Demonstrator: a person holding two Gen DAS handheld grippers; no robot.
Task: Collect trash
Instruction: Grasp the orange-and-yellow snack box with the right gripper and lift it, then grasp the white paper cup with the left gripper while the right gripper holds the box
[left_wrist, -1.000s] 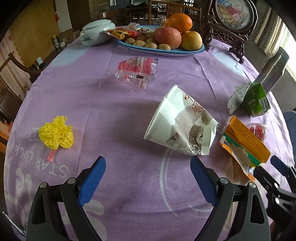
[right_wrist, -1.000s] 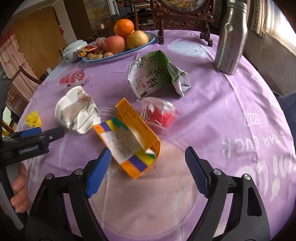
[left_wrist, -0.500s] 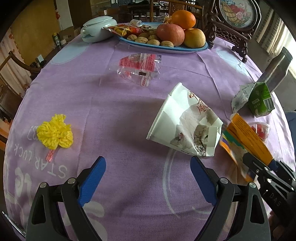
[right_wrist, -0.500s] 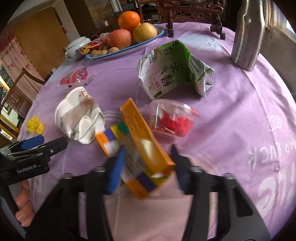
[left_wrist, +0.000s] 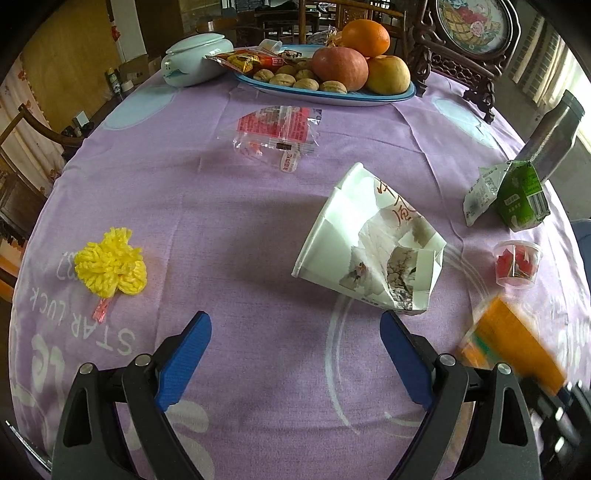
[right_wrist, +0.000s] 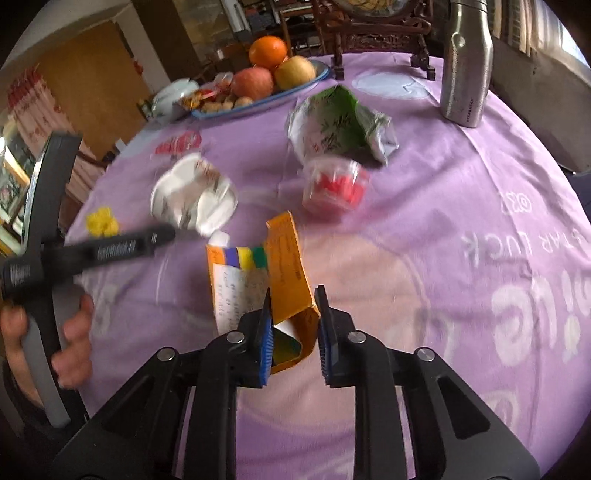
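Right gripper (right_wrist: 293, 325) clamped on the near end of the orange carton (right_wrist: 284, 266), flattened box with a striped flap, lifted a bit off the purple tablecloth (right_wrist: 461, 206); view is motion-blurred. In the left wrist view the same carton (left_wrist: 513, 343) shows as an orange smear at the lower right.

Left gripper (left_wrist: 295, 350) has its jaws wide apart, empty, low over the cloth with the crushed paper cup (left_wrist: 369, 254) just ahead and to its right.

Other trash on the table: green drink carton (right_wrist: 340, 122), small plastic cup with red bits (right_wrist: 334, 188), clear snack wrapper (left_wrist: 277, 136), yellow yarn pompom (left_wrist: 109, 264). Fruit plate (left_wrist: 332, 98) and steel bottle (right_wrist: 467, 62) at the far side, probably not trash.

Step in hand: first pickup, carton gripped and being carried off. No bin visible in either view, so can't tell where it goes. Next likely: left gripper moves forward-right to straddle the paper cup and closes gently, since the cup is already crumpled and will squash.
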